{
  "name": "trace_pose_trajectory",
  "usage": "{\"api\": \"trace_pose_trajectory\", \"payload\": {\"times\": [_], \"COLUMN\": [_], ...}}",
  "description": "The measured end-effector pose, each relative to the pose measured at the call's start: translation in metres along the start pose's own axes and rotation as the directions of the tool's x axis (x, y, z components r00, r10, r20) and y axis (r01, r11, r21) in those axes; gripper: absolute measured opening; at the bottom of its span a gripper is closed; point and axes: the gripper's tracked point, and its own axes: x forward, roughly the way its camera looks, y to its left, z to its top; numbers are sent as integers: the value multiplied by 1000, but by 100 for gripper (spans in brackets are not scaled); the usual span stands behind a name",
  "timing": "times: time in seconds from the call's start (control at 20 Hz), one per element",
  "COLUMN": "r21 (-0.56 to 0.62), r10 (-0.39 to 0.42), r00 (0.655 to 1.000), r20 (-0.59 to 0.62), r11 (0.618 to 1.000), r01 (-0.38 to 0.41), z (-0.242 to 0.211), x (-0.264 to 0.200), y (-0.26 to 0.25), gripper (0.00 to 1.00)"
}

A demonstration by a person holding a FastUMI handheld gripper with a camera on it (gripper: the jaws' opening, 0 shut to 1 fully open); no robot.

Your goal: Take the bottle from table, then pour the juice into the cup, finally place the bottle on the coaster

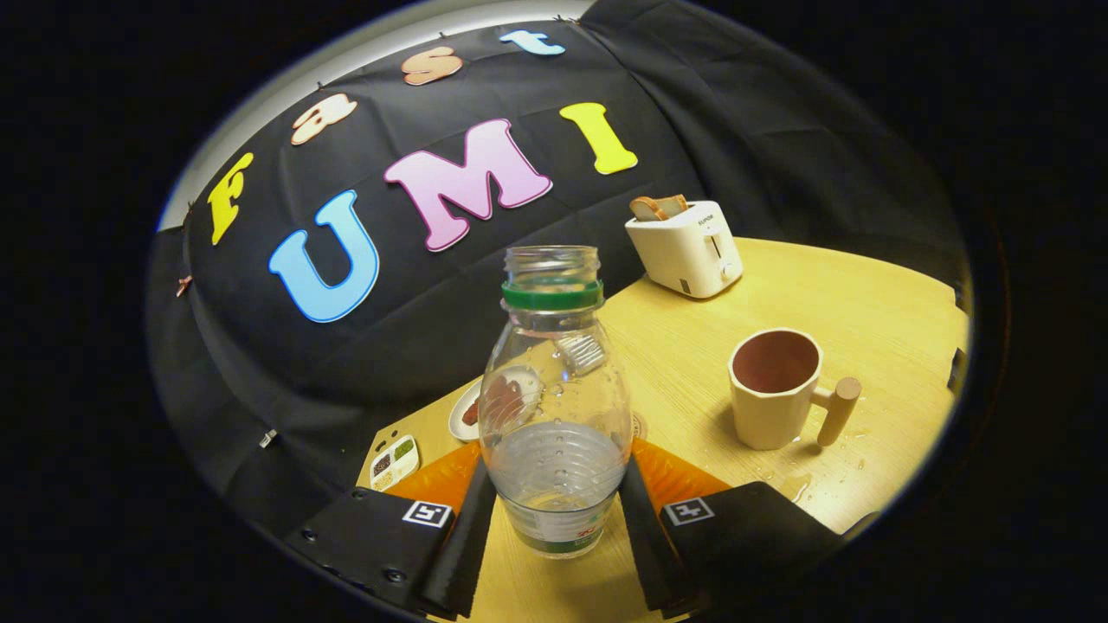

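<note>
A clear plastic bottle (554, 415) with a green neck ring and no cap stands upright between my fingers. Clear liquid fills its lower part. My gripper (556, 474) is shut on the bottle, one finger (472, 528) pressing on each side of its lower body. To the right, beyond the fingers, stands a cream cup (773, 389) with a wooden handle; it is upright and its dark inside looks empty. Just behind the bottle on the right, a sliver of a small round coaster (638, 426) shows. I cannot tell whether the bottle's base touches the table.
On the wooden table (866, 294), a white toaster (686, 247) holding bread stands at the back. Behind the bottle to the left sit a white plate (463, 414) with food and a small compartment tray (394, 460). Water drops (796, 484) lie near the cup.
</note>
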Motion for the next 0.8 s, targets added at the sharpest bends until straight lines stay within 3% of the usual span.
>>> {"api": "trace_pose_trajectory", "payload": {"times": [0.25,0.5,0.8], "r21": [225,355,532], "r10": [20,59,82], "r00": [999,989,981], "r20": [-40,-134,-177], "r11": [974,935,846], "r01": [-10,-8,25], "z": [4,-9,-7], "x": [14,21,34], "y": [-18,-37,-56], "gripper": [73,74,73]}}
